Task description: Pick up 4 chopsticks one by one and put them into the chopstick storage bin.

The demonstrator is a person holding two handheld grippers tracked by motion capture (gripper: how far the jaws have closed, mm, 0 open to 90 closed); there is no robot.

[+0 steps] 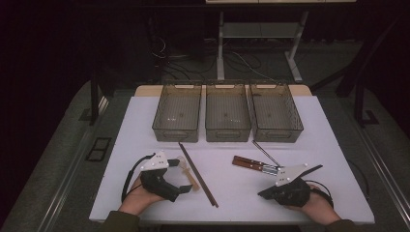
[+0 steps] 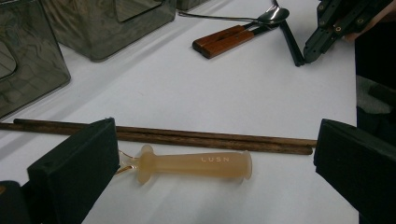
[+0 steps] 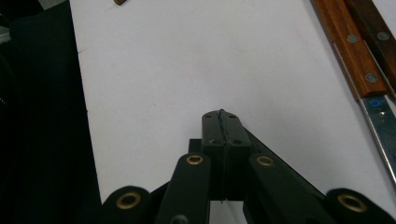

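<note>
Straddling translucent amber handle [image 2: 194, 164] with spread left fingers [image 2: 74, 172] | right fingers [image 3: 221, 135] pressed together | wooden chopsticks [image 2: 187, 137] alongside

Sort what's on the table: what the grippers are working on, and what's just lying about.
In hand: left gripper, open around the amber handle; chopsticks just beyond.

Lying about: two wooden-handled knives, spoon, three bins, right gripper, shut and holding nothing.
</note>
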